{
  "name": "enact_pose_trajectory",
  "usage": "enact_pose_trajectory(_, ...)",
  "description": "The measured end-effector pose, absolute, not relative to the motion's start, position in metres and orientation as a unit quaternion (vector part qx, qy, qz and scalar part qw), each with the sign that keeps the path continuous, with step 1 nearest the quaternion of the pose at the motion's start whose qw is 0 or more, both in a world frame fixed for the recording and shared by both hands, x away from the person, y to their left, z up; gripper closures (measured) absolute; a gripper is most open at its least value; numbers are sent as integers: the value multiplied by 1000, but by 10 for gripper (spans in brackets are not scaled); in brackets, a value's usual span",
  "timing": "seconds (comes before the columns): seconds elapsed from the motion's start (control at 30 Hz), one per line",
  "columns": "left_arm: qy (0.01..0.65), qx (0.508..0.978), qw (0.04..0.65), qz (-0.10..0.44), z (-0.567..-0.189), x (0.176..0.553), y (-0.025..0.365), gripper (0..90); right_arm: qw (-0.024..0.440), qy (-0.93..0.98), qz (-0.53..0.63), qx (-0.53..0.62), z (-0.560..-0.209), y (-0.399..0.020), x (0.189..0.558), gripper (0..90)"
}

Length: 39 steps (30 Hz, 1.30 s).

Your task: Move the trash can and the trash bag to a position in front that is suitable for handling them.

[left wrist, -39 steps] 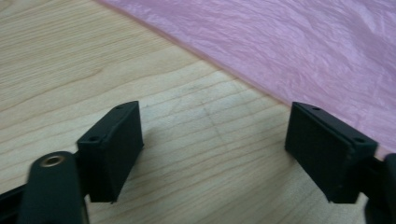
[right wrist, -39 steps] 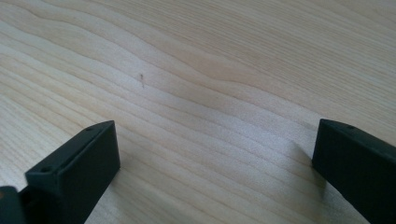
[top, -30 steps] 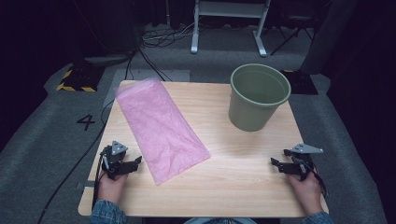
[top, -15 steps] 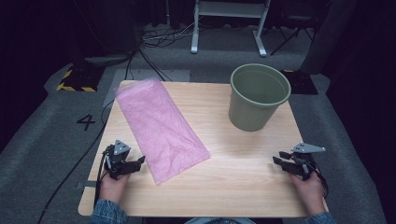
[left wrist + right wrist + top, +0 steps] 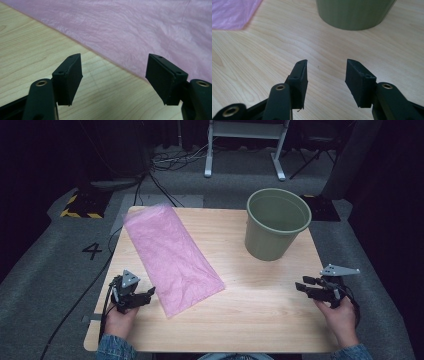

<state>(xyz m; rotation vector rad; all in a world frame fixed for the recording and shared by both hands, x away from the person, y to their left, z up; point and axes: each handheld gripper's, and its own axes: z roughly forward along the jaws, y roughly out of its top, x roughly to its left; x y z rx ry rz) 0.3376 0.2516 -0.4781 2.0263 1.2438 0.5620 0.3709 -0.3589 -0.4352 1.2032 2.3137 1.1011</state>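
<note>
Nothing is held yet: the bag (image 5: 171, 257) lies flat beside the wide-jawed left gripper (image 5: 144, 296), the half-open right gripper (image 5: 306, 287) empty, the bin (image 5: 276, 223) unlined.

A black "4" is marked on the grey floor (image 5: 50, 270) (left of the table (image 5: 250, 320)).

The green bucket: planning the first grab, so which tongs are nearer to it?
Right. The right tongs sit just below the green bucket; the left tongs are across the table beside the pink bag.

Green bucket (image 5: 355, 13) cropped by the right gripper view's top edge; pink bag (image 5: 140, 32) likewise cropped
</note>
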Motion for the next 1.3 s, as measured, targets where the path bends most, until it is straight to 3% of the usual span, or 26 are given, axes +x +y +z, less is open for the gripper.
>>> enact_pose_trajectory(0.27,492,774,342,207,-477,329,257,290,154,805,395,414,-408,-359,377,526)
enact_pose_trajectory(0.7,504,763,341,216,-481,306,273,284,199,813,420,350,-344,-338,412,500)
enact_pose_trajectory(0.9,507,761,342,218,-481,303,276,284,214,807,438,334,-331,-327,421,490)
enact_pose_trajectory(1.07,507,762,343,213,-483,306,274,286,187,782,490,338,-312,-315,429,490)
enact_pose_trajectory(1.3,497,768,344,211,-483,311,269,287,217,800,458,322,-305,-287,454,492)
